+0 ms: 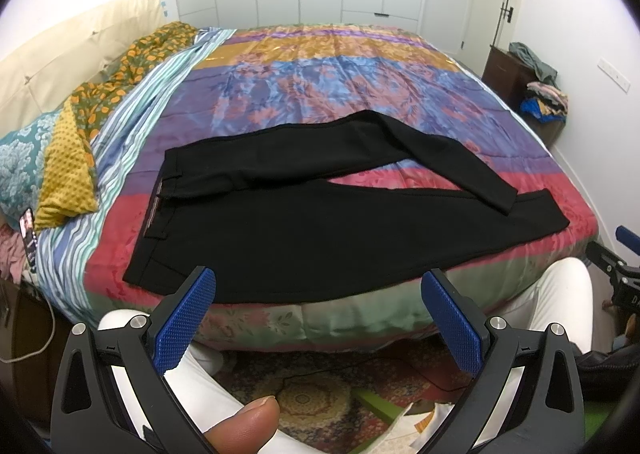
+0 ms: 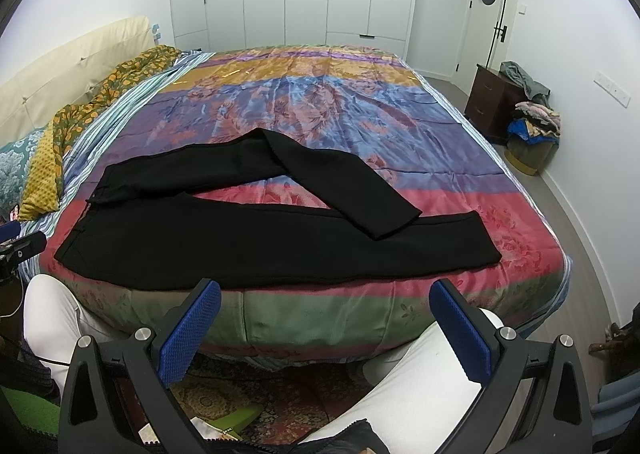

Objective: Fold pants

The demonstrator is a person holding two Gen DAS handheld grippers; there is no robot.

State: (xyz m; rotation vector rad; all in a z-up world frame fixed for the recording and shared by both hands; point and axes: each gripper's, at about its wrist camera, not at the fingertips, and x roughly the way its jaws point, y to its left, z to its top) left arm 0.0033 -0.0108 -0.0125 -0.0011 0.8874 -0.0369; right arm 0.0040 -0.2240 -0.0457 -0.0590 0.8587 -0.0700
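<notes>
Pants (image 1: 304,238): I see them spread on the bed (image 1: 320,66), one leg bent.
Left hand-held gripper (image 1: 318,314): spread wide, empty.
Right hand-held gripper (image 2: 325,324): likewise.

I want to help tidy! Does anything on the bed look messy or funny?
Yes. The black pants lie flat on the colourful bedspread, but the far leg bends crookedly, its hem crossing onto the near leg. Both grippers, left and right, hang open, touching nothing.
</notes>
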